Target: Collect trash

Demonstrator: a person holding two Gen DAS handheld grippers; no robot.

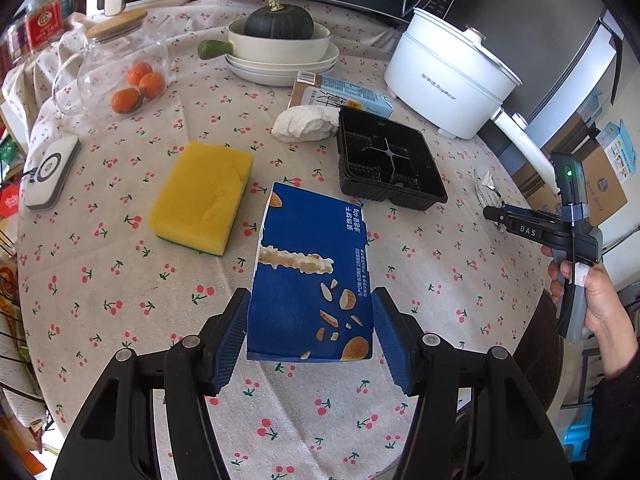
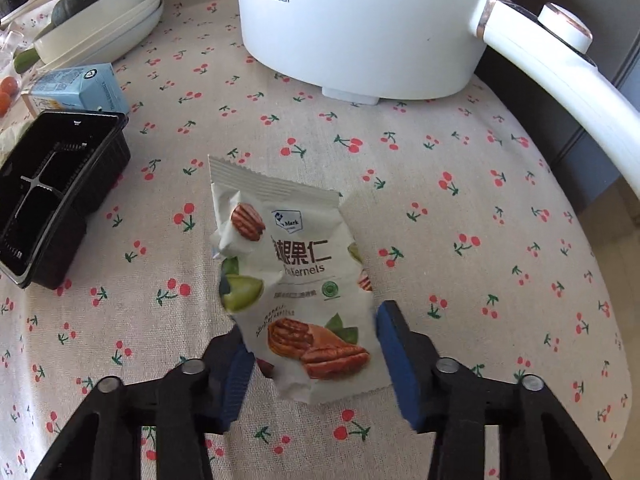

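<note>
The crumpled pecan kernel wrapper (image 2: 296,288) sits between the jaws of the right gripper (image 2: 316,364), in front of the white Royalstar electric pot (image 2: 360,28); the left pad looks pressed to it, but a sliver of gap shows at the right pad, so I cannot tell whether the grasp is firm. Best to squeeze fully before lifting, since the thin film slips easily. Further from the pot, past the empty black tray (image 1: 390,164), the left gripper (image 1: 310,334) clamps the blue biscuit box (image 1: 310,276) above the cherry-print surface (image 1: 120,320); keep it level.
</note>
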